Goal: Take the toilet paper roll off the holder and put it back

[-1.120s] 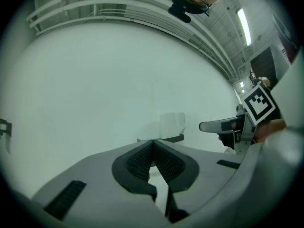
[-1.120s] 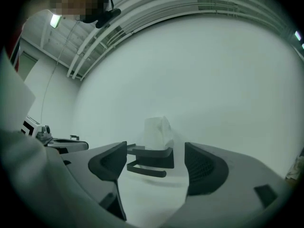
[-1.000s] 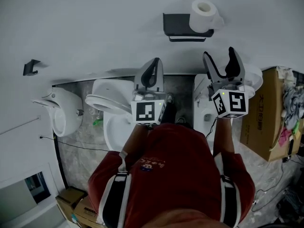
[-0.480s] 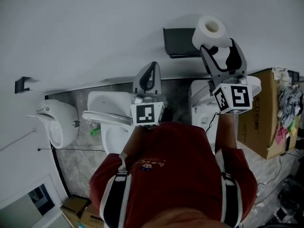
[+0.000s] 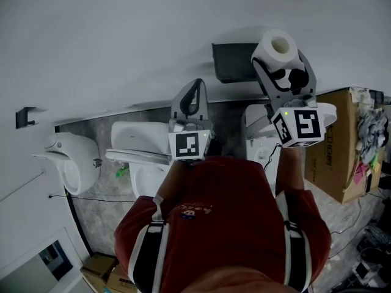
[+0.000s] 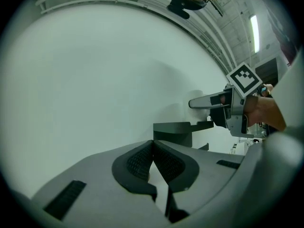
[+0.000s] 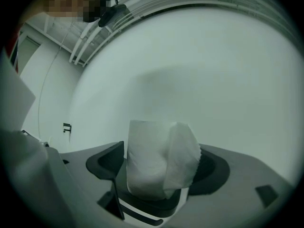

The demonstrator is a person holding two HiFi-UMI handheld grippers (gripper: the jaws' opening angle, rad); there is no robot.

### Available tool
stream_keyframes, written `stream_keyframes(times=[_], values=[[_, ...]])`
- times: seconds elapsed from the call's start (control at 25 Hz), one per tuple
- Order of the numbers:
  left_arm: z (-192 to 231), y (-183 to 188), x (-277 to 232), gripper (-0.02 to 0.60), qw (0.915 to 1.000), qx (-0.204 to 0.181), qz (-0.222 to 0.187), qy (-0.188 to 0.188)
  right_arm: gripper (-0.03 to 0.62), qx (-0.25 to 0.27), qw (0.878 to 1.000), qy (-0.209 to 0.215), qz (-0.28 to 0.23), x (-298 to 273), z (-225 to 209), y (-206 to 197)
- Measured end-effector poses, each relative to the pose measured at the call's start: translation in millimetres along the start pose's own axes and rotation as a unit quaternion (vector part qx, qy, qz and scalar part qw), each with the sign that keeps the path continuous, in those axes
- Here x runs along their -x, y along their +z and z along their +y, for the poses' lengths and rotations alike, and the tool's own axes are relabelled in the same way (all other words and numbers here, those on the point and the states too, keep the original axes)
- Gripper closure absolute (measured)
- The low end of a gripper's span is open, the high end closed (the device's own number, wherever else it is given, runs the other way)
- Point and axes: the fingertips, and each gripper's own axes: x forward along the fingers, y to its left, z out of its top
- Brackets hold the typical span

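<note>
White wall (image 5: 122, 41) is filling the background, with the dark holder (image 5: 231, 61) mounted at 1 o'clock. Over the last second the right gripper (image 5: 280, 60) has been rising to the toilet paper roll (image 5: 278, 46). Its jaws are now standing wide, straddling the roll without visibly pressing it, so lift-off is likely next. The left gripper (image 5: 197, 83) is waiting at the roll's 7 o'clock, jaws together, empty. The roll is standing on end on the holder's right end, looking full and white, a loose sheet (image 7: 184, 156) drooping in front.
</note>
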Motion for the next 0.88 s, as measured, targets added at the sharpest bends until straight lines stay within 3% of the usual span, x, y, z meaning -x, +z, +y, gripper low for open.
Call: stream_keyframes(times=[0.24, 0.88], values=[[8, -4, -2, 0.567, 1.0, 0.001, 0.002, 0.003, 0.252, 0.007, 1.0, 0.003, -0.004, -6, 6, 0], [11, 4, 14, 0.566, 0.9999, 0.006, -0.002, 0.008, 0.261, 0.017, 1.0, -0.01, -0.012, 0, 9, 3]])
